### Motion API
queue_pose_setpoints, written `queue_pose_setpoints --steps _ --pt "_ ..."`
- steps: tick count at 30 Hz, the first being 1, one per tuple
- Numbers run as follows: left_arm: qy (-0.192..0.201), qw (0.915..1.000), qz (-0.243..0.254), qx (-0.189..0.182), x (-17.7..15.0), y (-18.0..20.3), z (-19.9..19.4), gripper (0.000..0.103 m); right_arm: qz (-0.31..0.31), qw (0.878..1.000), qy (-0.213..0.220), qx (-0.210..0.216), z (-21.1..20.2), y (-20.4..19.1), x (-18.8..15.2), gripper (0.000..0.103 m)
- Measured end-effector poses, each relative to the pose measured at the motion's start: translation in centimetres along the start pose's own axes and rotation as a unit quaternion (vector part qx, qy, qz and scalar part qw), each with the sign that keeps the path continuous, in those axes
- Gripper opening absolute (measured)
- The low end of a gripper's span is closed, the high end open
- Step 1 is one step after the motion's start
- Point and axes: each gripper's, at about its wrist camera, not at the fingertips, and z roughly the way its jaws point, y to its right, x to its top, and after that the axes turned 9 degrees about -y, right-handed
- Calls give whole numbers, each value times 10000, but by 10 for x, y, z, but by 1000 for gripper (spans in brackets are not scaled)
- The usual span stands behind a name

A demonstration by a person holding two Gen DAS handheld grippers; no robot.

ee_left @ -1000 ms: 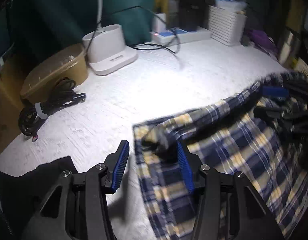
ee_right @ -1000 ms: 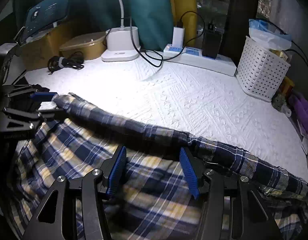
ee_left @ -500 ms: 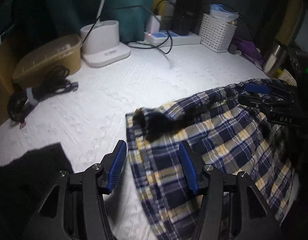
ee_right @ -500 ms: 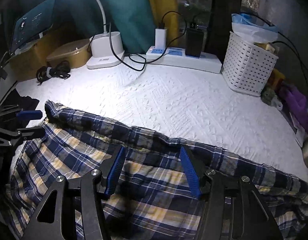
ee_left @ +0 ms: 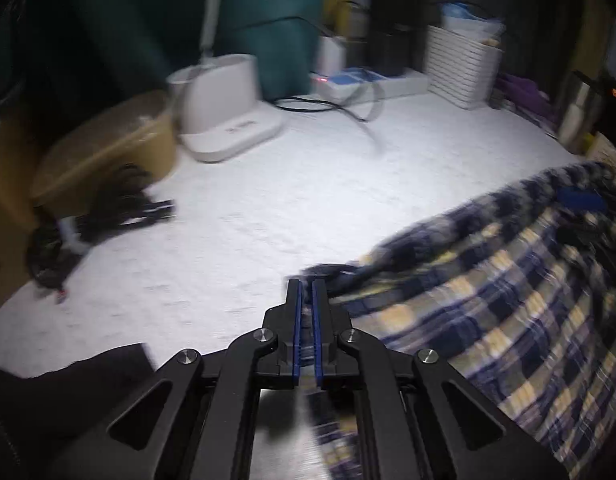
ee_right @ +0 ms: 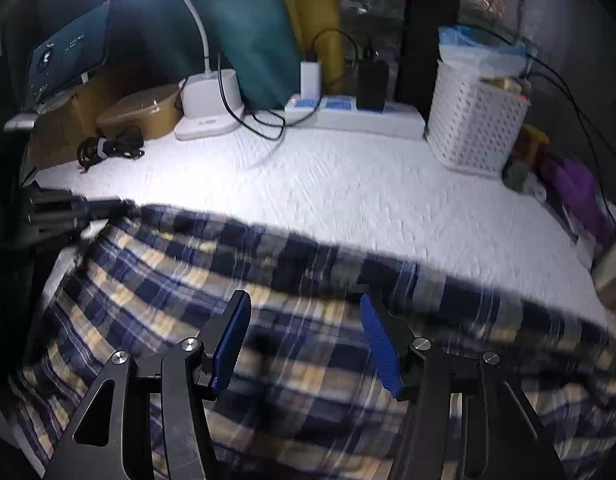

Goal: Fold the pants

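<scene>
Navy, cream and yellow plaid cotton pants point(ee_right: 291, 320), lying loosely spread and rumpled on a white textured quilted bedcover point(ee_right: 348, 196), filling the lower half of the right wrist view from 8 o'clock to 4 o'clock; no finished fold visible, so the task is judged to be at an early stage, with an edge gathered and the folding proper left to do; left gripper point(ee_left: 304, 292), its blue-padded jaws having just closed, clenched on the dark corner of the pants at 6 o'clock in its own view, fabric caught between the pads; right gripper point(ee_right: 303, 320), jaws standing apart over the middle of the cloth, released and pinching nothing; left wrist view alone shows the grip on the corner, a black garment point(ee_left: 67, 392) at 8 o'clock, and a coiled black cable point(ee_left: 91, 224) at 9 o'clock close to; right wrist view alone shows the lit white desk lamp point(ee_right: 205, 100) at 11 o'clock, the full upper hem of the pants, a white power strip point(ee_right: 356, 116) at 12 o'clock and a white perforated plastic basket point(ee_right: 474, 120) at 2 o'clock.
</scene>
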Motion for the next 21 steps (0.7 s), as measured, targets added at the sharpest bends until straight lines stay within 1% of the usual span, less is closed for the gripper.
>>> queue_pose_setpoints --steps 1,3,5,6,7,8,9,10,15,17,18,19,20,21 --pt "-30 9999 -167 28 0 -8 -2 4 11 10000 -34 1 0 0 -4 59" --pt "-134 9989 -434 -111 -3 -22 -9 4 19 10000 -60 5 -2 -1 -10 59" --pt "-134 9982 -560 -188 -13 -30 -23 5 39 10000 -69 15 -4 -1 -17 59" --pt "-128 9979 -578 -261 -19 -30 -28 11 54 10000 -69 11 -6 -1 -19 59" --pt "-137 9971 -612 -434 -26 -30 -34 18 74 10000 -62 7 -7 -1 -22 60" --pt "-146 9960 -641 -610 -31 -29 -39 35 88 9999 -55 0 -9 0 -24 60" --pt "-153 9945 -657 -798 -39 -25 -44 50 100 9999 -48 -10 -10 0 -26 60" --pt "-154 9938 -643 -889 -45 -21 -47 52 111 9999 -35 -23 -12 0 -28 60" --pt "-150 9935 -454 -1032 -67 8 -51 52 126 9999 47 -56 -22 -2 -36 60" --pt "-177 9946 -326 -972 -72 20 -47 49 117 9999 56 -69 -25 -4 -41 60" --pt "-182 9954 -252 -905 -75 25 -44 37 117 9999 55 -74 -26 -4 -43 60" --pt "-212 9964 -188 -803 -76 29 -41 31 122 9999 52 -78 -27 -4 -46 60" --pt "-166 9977 -152 -635 -78 32 -40 22 129 9999 50 -85 -28 -4 -48 60" --pt "-132 9983 -109 -566 -78 33 -38 13 144 9998 45 -97 -29 -3 -51 60"
